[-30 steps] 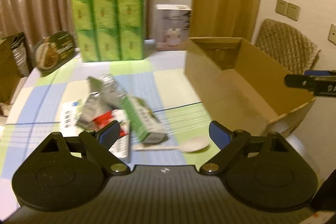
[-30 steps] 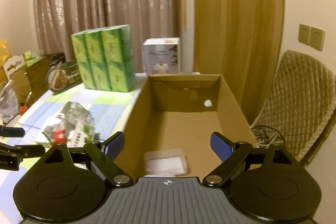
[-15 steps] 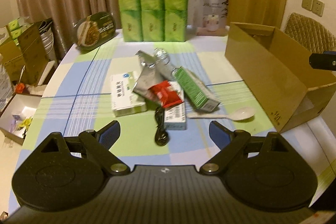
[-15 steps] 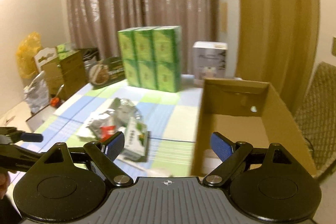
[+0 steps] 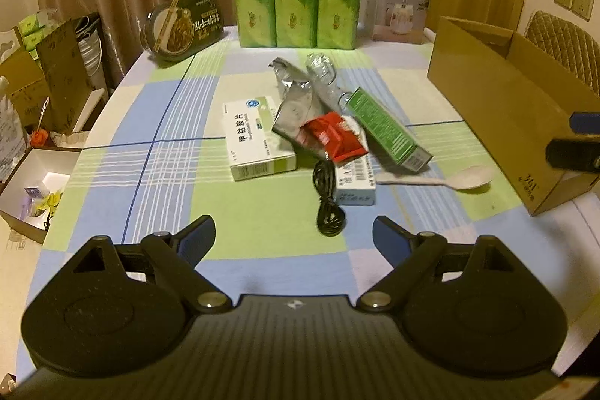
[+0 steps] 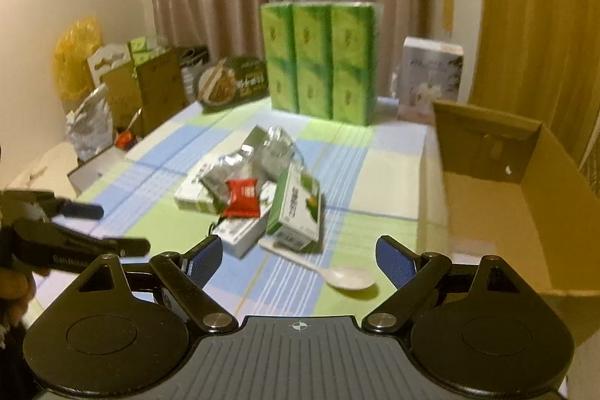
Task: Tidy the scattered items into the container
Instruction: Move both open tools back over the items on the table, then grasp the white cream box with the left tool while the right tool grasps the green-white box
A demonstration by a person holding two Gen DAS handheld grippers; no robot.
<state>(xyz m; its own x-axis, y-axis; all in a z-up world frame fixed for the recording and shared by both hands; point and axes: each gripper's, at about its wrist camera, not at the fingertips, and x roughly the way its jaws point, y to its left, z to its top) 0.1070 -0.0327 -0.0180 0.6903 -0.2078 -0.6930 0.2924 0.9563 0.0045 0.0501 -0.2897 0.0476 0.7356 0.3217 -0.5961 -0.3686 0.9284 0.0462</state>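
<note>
- Cardboard box (image 5: 498, 107), far right on the tabletop (image 5: 157, 175): the right claw (image 6: 298, 255) has swung away from it, wide and empty.
- Scattered pile (image 5: 322, 134), mid-tabletop: both views now face it.
- Left claw (image 5: 294, 231): wide, empty, pulled back; next pick likely.

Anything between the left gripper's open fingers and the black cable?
Nothing: in the left wrist view, only bare tablecloth lies between the left gripper and the black cable.

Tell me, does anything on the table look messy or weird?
Yes. Loose things lie in a heap mid-table: a crumpled silver pouch and a red packet sit on top of the white medicine box, and the green box lies slanted. The cardboard box stands beside the heap.
</note>
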